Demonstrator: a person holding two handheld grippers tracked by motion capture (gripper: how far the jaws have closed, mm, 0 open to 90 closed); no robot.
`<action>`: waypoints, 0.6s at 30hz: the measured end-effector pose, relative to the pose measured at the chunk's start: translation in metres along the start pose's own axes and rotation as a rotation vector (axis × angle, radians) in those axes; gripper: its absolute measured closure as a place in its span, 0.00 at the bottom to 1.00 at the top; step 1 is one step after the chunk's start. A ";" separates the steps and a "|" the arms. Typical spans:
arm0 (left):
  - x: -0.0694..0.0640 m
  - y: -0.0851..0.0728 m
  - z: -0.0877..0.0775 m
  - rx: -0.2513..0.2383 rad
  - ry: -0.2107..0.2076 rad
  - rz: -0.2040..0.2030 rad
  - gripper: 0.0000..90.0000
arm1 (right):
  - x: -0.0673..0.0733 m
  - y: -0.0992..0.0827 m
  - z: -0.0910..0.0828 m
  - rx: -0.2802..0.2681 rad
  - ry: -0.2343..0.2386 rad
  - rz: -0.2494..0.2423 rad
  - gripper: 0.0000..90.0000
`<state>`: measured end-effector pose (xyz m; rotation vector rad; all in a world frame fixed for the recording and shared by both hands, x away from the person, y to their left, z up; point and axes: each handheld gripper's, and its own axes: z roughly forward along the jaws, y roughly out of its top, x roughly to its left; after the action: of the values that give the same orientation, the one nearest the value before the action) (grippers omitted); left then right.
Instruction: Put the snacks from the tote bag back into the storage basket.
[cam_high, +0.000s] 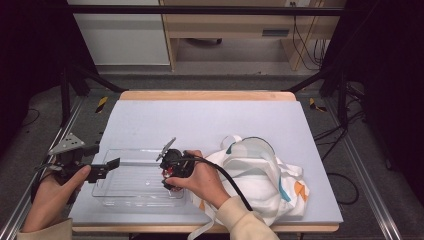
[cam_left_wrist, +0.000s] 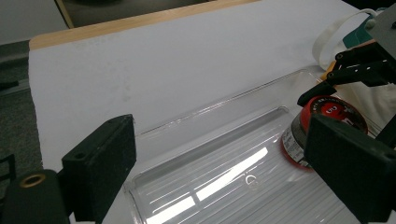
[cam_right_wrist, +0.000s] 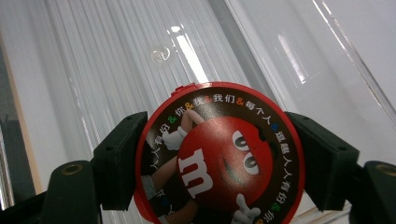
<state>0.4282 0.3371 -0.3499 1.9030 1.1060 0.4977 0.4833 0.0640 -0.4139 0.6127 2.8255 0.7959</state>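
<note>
The right claw (cam_right_wrist: 219, 154) grips the red candy tub (cam_right_wrist: 219, 154) over the clear tray (cam_high: 125, 192) near the table's front edge. The left claw (cam_high: 107, 169) (jaws apart, holding nothing) hovers at the tray's left end. The round tub could slip and roll out.

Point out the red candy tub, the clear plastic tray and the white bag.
red candy tub (cam_right_wrist: 219, 158): right gripper view, middle of its lid.
clear plastic tray (cam_left_wrist: 219, 100): left gripper view, far rim.
white bag (cam_high: 260, 180): high view, middle of the cloth.
</note>
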 end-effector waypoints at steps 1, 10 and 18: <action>0.000 0.000 0.000 0.001 0.000 0.000 0.10 | 0.000 0.000 0.000 0.001 0.001 -0.002 0.28; -0.001 0.000 0.001 0.004 0.001 0.006 0.10 | 0.000 -0.001 0.001 0.001 0.002 -0.006 0.28; -0.001 0.000 0.002 0.007 -0.001 0.008 0.10 | 0.001 -0.001 0.001 -0.001 -0.005 -0.015 0.27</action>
<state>0.4287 0.3353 -0.3506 1.9137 1.1014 0.4978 0.4818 0.0640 -0.4154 0.5917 2.8216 0.7920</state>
